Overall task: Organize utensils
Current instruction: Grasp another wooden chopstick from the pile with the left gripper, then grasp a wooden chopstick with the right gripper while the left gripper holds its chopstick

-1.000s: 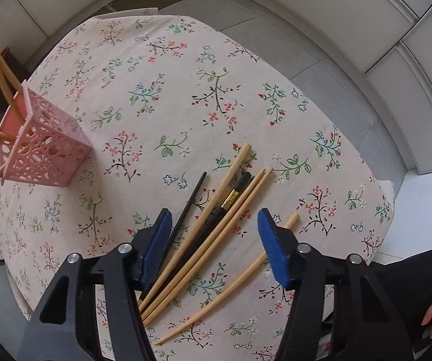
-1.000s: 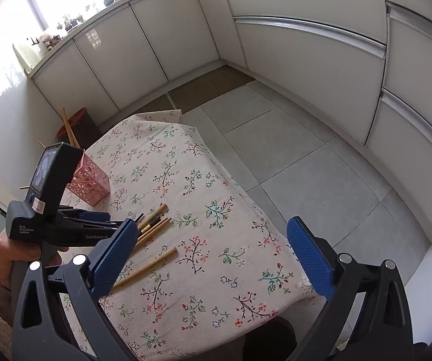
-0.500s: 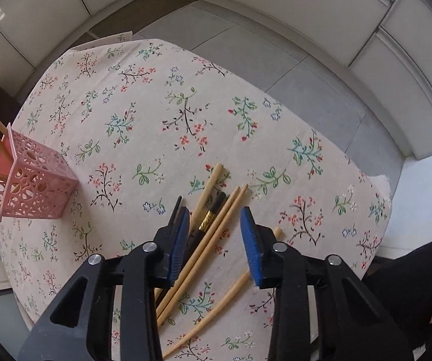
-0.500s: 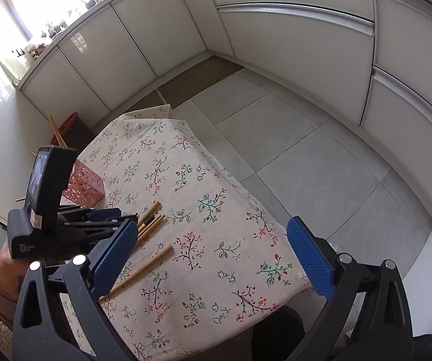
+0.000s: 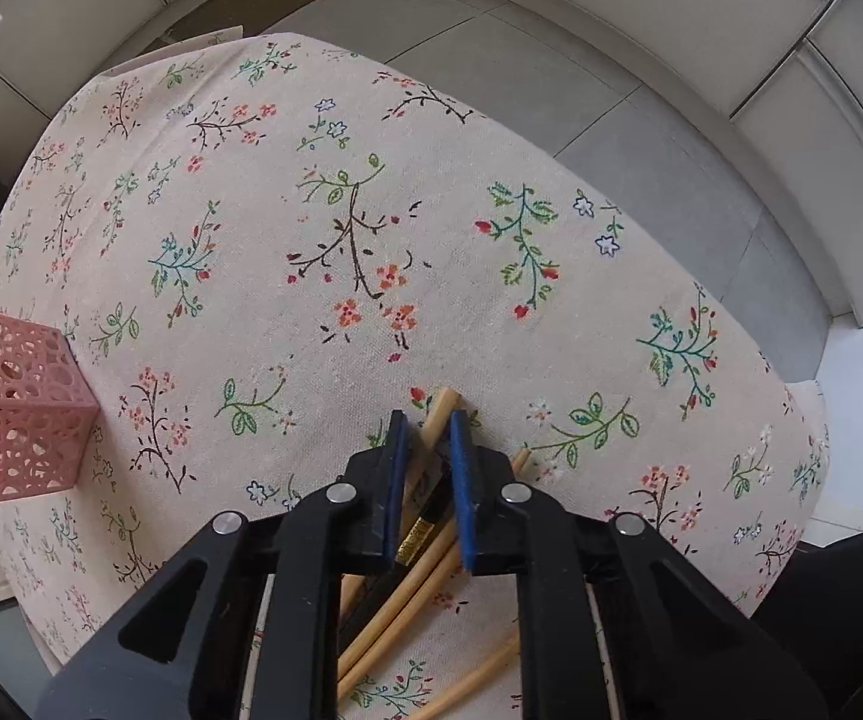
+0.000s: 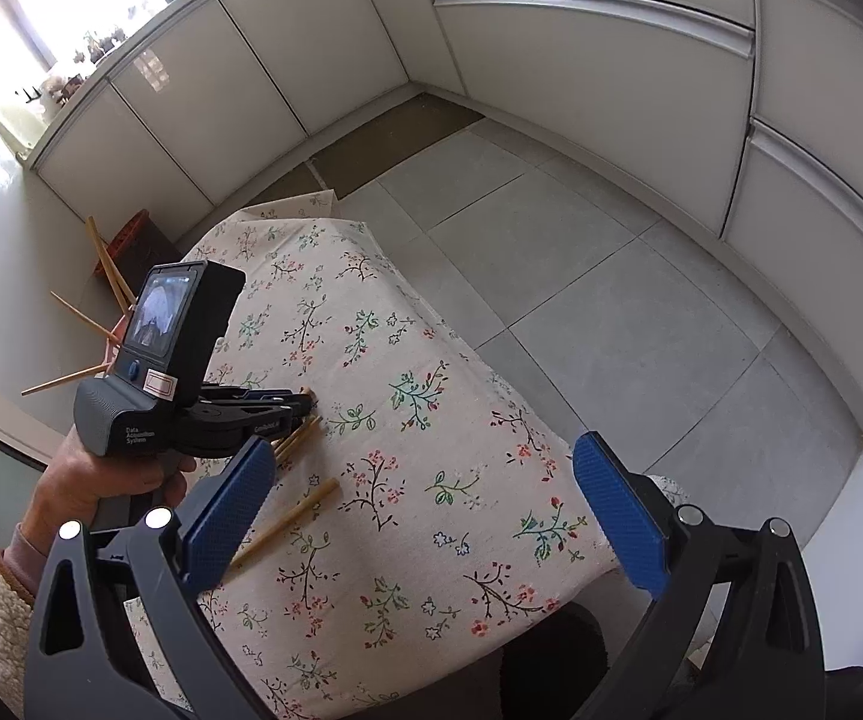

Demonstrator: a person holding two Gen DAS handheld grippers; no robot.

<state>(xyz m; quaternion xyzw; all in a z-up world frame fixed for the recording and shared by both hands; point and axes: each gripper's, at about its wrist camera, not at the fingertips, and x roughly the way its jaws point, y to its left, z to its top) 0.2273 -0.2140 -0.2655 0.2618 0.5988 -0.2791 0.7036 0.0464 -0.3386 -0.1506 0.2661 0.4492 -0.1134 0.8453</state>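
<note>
Here, a floral-clothed surface (image 6: 407, 480) stands on grey floor tiles (image 6: 581, 276) amid white cabinets (image 6: 581, 66). The left tongs (image 5: 425, 450), low on it, are clenched around a bamboo chopstick (image 5: 440, 408) among the loose chopsticks (image 5: 407, 600). A pink basket (image 5: 5, 414) sits near the left edge. The right tongs (image 6: 419, 510) hover released above the near edge.

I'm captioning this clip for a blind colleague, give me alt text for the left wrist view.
The left gripper, blue pads nearly together, closes around a wooden chopstick in a loose bunch of chopsticks lying on a floral tablecloth. A pink perforated holder stands at the left edge.
</note>
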